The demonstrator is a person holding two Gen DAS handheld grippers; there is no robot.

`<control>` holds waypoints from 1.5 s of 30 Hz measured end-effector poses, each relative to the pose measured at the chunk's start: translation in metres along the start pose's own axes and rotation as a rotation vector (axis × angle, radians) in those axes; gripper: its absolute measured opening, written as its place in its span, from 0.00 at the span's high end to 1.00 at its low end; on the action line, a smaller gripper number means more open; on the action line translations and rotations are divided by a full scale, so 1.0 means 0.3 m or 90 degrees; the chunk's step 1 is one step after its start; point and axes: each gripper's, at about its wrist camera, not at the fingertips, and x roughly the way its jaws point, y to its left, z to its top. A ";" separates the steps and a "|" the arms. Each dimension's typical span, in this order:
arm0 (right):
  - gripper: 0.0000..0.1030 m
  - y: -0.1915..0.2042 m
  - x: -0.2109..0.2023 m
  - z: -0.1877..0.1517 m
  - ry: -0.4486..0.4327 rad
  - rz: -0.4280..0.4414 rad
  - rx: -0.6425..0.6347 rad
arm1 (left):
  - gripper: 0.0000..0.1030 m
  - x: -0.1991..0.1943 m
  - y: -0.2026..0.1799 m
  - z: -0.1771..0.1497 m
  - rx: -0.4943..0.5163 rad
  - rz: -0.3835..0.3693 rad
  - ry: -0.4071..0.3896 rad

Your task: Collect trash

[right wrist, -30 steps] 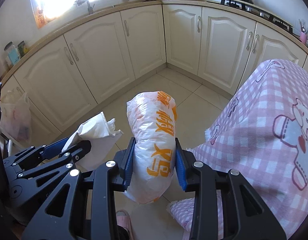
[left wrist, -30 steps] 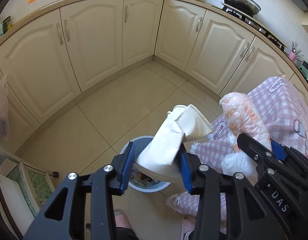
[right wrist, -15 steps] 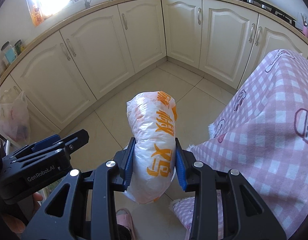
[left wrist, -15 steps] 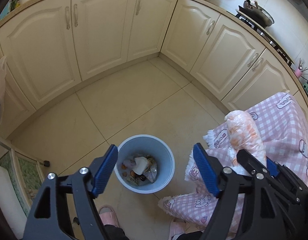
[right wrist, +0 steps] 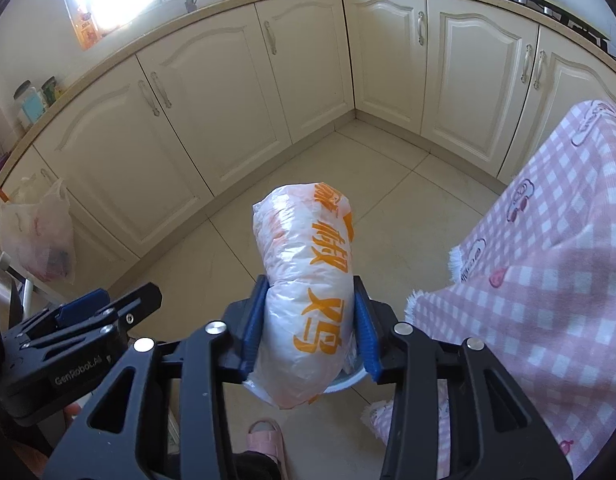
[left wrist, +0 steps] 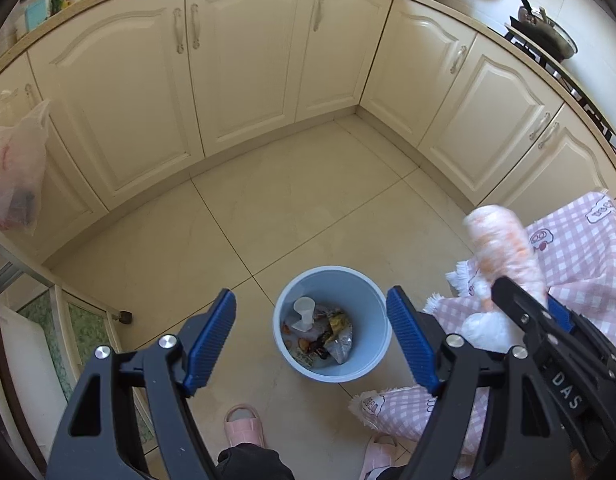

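Left wrist view: one hand-held gripper empty over the bin, the other with a bag to drop

Left wrist camera looks straight down on the blue bin (left wrist: 332, 322), which stands on the tiled floor (left wrist: 267, 208) near the corner of the kitchen cabinets (left wrist: 243, 68). The left hand-held gripper (left wrist: 311, 340) is spread wide with nothing between its blue pads, and the bin shows in the gap between them. Inside lie a white cup (left wrist: 303, 314) and crumpled wrappers (left wrist: 334, 334).

The right hand-held gripper (right wrist: 311, 328) is pinching a rolled white plastic bag (right wrist: 308, 292) with orange print, held upright above the floor, just beside the edge of the pink checked cloth (right wrist: 548, 264). A sliver of the bin's rim peeks out under the bag in the right wrist view, so the bag seems close to, but perhaps not squarely over, the opening.

Judging by this, the step in hand is binning the bag. The next move calls for bringing the right hand-held gripper over the middle of the bin, clear of the cloth fringe and of the left one, then spreading its fingers so the bag falls inside
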 end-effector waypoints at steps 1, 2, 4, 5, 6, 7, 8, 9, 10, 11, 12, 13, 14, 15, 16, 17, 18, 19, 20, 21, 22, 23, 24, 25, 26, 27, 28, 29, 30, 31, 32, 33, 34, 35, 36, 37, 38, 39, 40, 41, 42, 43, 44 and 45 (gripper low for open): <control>0.43 0.005 -0.002 0.007 -0.007 -0.005 -0.001 | 0.26 -0.011 0.003 0.005 0.000 0.001 -0.003; 0.41 0.008 -0.009 0.012 -0.016 -0.007 -0.002 | 0.26 -0.022 0.005 0.007 0.000 0.001 -0.007; 0.41 0.016 -0.029 0.022 -0.029 -0.015 -0.010 | 0.26 -0.046 0.002 0.012 0.004 0.007 -0.016; 0.41 0.017 -0.047 0.026 -0.036 -0.019 -0.014 | 0.26 -0.065 -0.005 0.014 0.010 0.011 -0.024; 0.41 0.016 -0.070 0.029 -0.044 -0.024 -0.016 | 0.26 -0.086 -0.014 0.018 0.016 0.014 -0.034; 0.41 0.016 -0.090 0.031 -0.052 -0.029 -0.018 | 0.26 -0.103 -0.019 0.024 0.020 0.014 -0.040; 0.41 0.012 -0.110 0.031 -0.060 -0.035 -0.019 | 0.26 -0.121 -0.023 0.024 0.024 0.013 -0.047; 0.40 0.008 -0.147 0.032 -0.069 -0.045 -0.020 | 0.26 -0.151 -0.036 0.024 0.029 0.011 -0.057; 0.39 0.004 -0.171 0.033 -0.076 -0.051 -0.021 | 0.26 -0.172 -0.046 0.024 0.033 0.008 -0.065; 0.38 -0.002 -0.216 0.032 -0.090 -0.058 -0.022 | 0.26 -0.199 -0.059 0.022 0.039 0.005 -0.074; 0.36 -0.008 -0.242 0.027 -0.099 -0.063 -0.022 | 0.26 -0.227 -0.077 0.019 0.045 0.004 -0.083; 0.34 -0.014 -0.294 0.023 -0.115 -0.075 -0.025 | 0.25 -0.267 -0.100 0.014 0.054 0.002 -0.098; 0.33 -0.020 -0.342 0.017 -0.130 -0.083 -0.027 | 0.24 -0.300 -0.120 0.008 0.061 0.000 -0.111; 0.33 -0.028 -0.392 0.008 -0.147 -0.089 -0.028 | 0.23 -0.349 -0.147 -0.001 0.072 -0.004 -0.127; 0.31 -0.033 -0.433 -0.001 -0.160 -0.099 -0.028 | 0.19 -0.383 -0.163 -0.009 0.079 -0.007 -0.138; 0.31 -0.043 -0.484 -0.011 -0.175 -0.110 -0.027 | 0.16 -0.429 -0.189 -0.020 0.087 -0.014 -0.157; 0.30 -0.051 -0.528 -0.022 -0.189 -0.117 -0.025 | 0.15 -0.462 -0.204 -0.028 0.093 -0.018 -0.168; 0.30 -0.062 -0.576 -0.035 -0.202 -0.126 -0.023 | 0.15 -0.514 -0.233 -0.045 0.103 -0.028 -0.185; 0.30 -0.074 -0.627 -0.049 -0.217 -0.137 -0.021 | 0.15 -0.543 -0.251 -0.055 0.108 -0.035 -0.194; 0.28 -0.081 -0.661 -0.060 -0.227 -0.145 -0.018 | 0.15 -0.591 -0.279 -0.074 0.117 -0.048 -0.208; 0.24 -0.096 -0.713 -0.077 -0.242 -0.154 -0.014 | 0.15 -0.622 -0.299 -0.088 0.123 -0.054 -0.215; 0.21 -0.109 -0.755 -0.092 -0.256 -0.162 -0.009 | 0.15 -0.656 -0.320 -0.108 0.133 -0.061 -0.224; 0.18 -0.123 -0.809 -0.114 -0.273 -0.173 -0.004 | 0.15 -0.700 -0.347 -0.131 0.146 -0.070 -0.236; 0.18 -0.134 -0.852 -0.132 -0.286 -0.180 0.000 | 0.15 -0.728 -0.365 -0.145 0.154 -0.072 -0.244; 0.18 -0.144 -0.885 -0.148 -0.296 -0.185 0.003 | 0.15 -0.760 -0.384 -0.165 0.163 -0.073 -0.255; 0.18 -0.152 -0.912 -0.161 -0.302 -0.189 0.006 | 0.14 -0.801 -0.404 -0.188 0.172 -0.074 -0.269; 0.18 -0.163 -0.951 -0.182 -0.311 -0.195 0.011 | 0.14 -0.829 -0.414 -0.206 0.176 -0.075 -0.277; 0.18 -0.172 -0.986 -0.202 -0.320 -0.201 0.014 | 0.14 -0.857 -0.424 -0.224 0.179 -0.077 -0.286; 0.17 -0.180 -1.022 -0.224 -0.329 -0.205 0.015 | 0.14 -0.895 -0.436 -0.246 0.182 -0.080 -0.298; 0.16 -0.187 -1.052 -0.241 -0.337 -0.208 0.016 | 0.14 -0.919 -0.439 -0.263 0.185 -0.082 -0.306; 0.13 -0.189 -1.071 -0.251 -0.342 -0.210 0.018 | 0.14 -0.948 -0.446 -0.281 0.187 -0.085 -0.316; 0.09 -0.191 -1.098 -0.269 -0.352 -0.211 0.021 | 0.14 -0.985 -0.455 -0.303 0.191 -0.087 -0.331; 0.09 -0.193 -1.129 -0.292 -0.365 -0.213 0.025 | 0.14 -1.011 -0.463 -0.320 0.195 -0.088 -0.343; 0.09 -0.195 -1.151 -0.308 -0.373 -0.214 0.026 | 0.13 -1.036 -0.468 -0.335 0.200 -0.089 -0.355; 0.09 -0.194 -1.171 -0.322 -0.379 -0.216 0.027 | 0.13 -1.067 -0.479 -0.355 0.207 -0.085 -0.370; 0.09 -0.195 -1.196 -0.343 -0.388 -0.221 0.028 | 0.10 -1.091 -0.490 -0.370 0.211 -0.081 -0.382; 0.09 -0.194 -1.218 -0.360 -0.396 -0.227 0.027 | 0.07 -1.110 -0.493 -0.384 0.214 -0.081 -0.393; 0.08 -0.191 -1.241 -0.378 -0.407 -0.234 0.025 | 0.06 -1.140 -0.499 -0.407 0.217 -0.085 -0.409; 0.08 -0.191 -1.259 -0.394 -0.414 -0.238 0.024 | 0.06 -1.162 -0.504 -0.423 0.219 -0.088 -0.419; 0.08 -0.191 -1.279 -0.410 -0.423 -0.241 0.026 | 0.06 -1.186 -0.509 -0.441 0.221 -0.094 -0.427; 0.08 -0.191 -1.299 -0.425 -0.432 -0.243 0.028 | 0.06 -1.202 -0.510 -0.457 0.222 -0.099 -0.432; 0.08 -0.193 -1.320 -0.439 -0.438 -0.242 0.030 | 0.06 -1.218 -0.511 -0.474 0.223 -0.103 -0.436; 0.08 -0.193 -1.339 -0.452 -0.445 -0.242 0.032 | 0.06 -1.232 -0.510 -0.489 0.224 -0.106 -0.441; 0.08 -0.192 -1.359 -0.468 -0.450 -0.244 0.032 | 0.06 -1.251 -0.512 -0.506 0.226 -0.110 -0.449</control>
